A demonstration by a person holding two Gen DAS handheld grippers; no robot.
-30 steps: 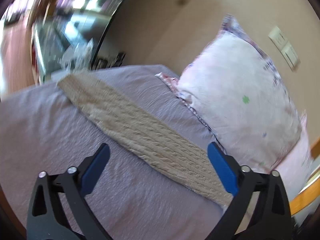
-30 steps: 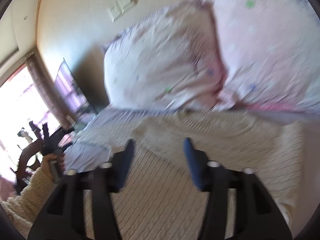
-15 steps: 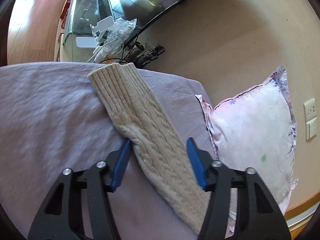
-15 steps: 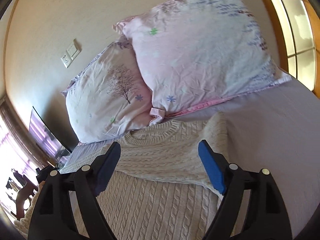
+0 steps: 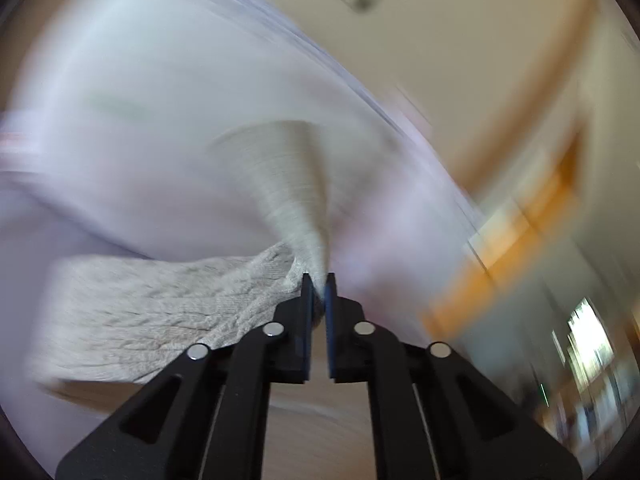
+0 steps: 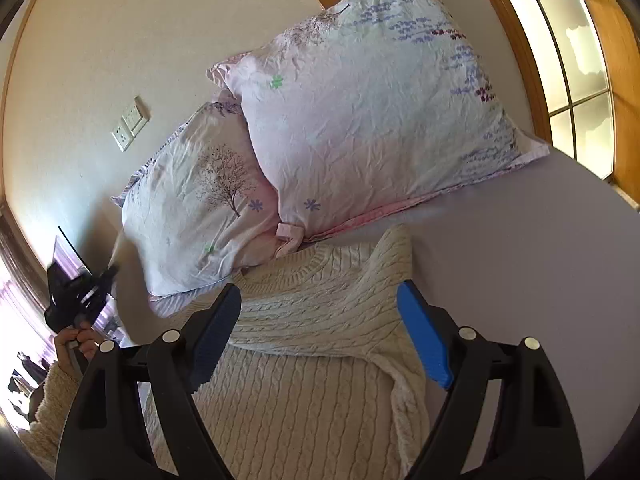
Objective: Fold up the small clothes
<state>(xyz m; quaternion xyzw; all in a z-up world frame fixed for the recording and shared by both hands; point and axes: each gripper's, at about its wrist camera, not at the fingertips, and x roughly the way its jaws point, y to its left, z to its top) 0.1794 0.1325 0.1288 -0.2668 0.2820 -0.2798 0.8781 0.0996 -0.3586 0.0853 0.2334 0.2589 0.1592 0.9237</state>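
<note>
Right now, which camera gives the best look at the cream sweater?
The right wrist view: the sweater lies sharp on the bed. The left wrist view shows only a blurred sleeve pinched in the left gripper.

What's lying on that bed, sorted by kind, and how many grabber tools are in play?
Pillows: 2, a larger pillow leaning over a smaller pillow
Cream knit sweater: 1
Grippers: 2, the left gripper shut on the sweater's sleeve, the right gripper open
Total: 5
</note>
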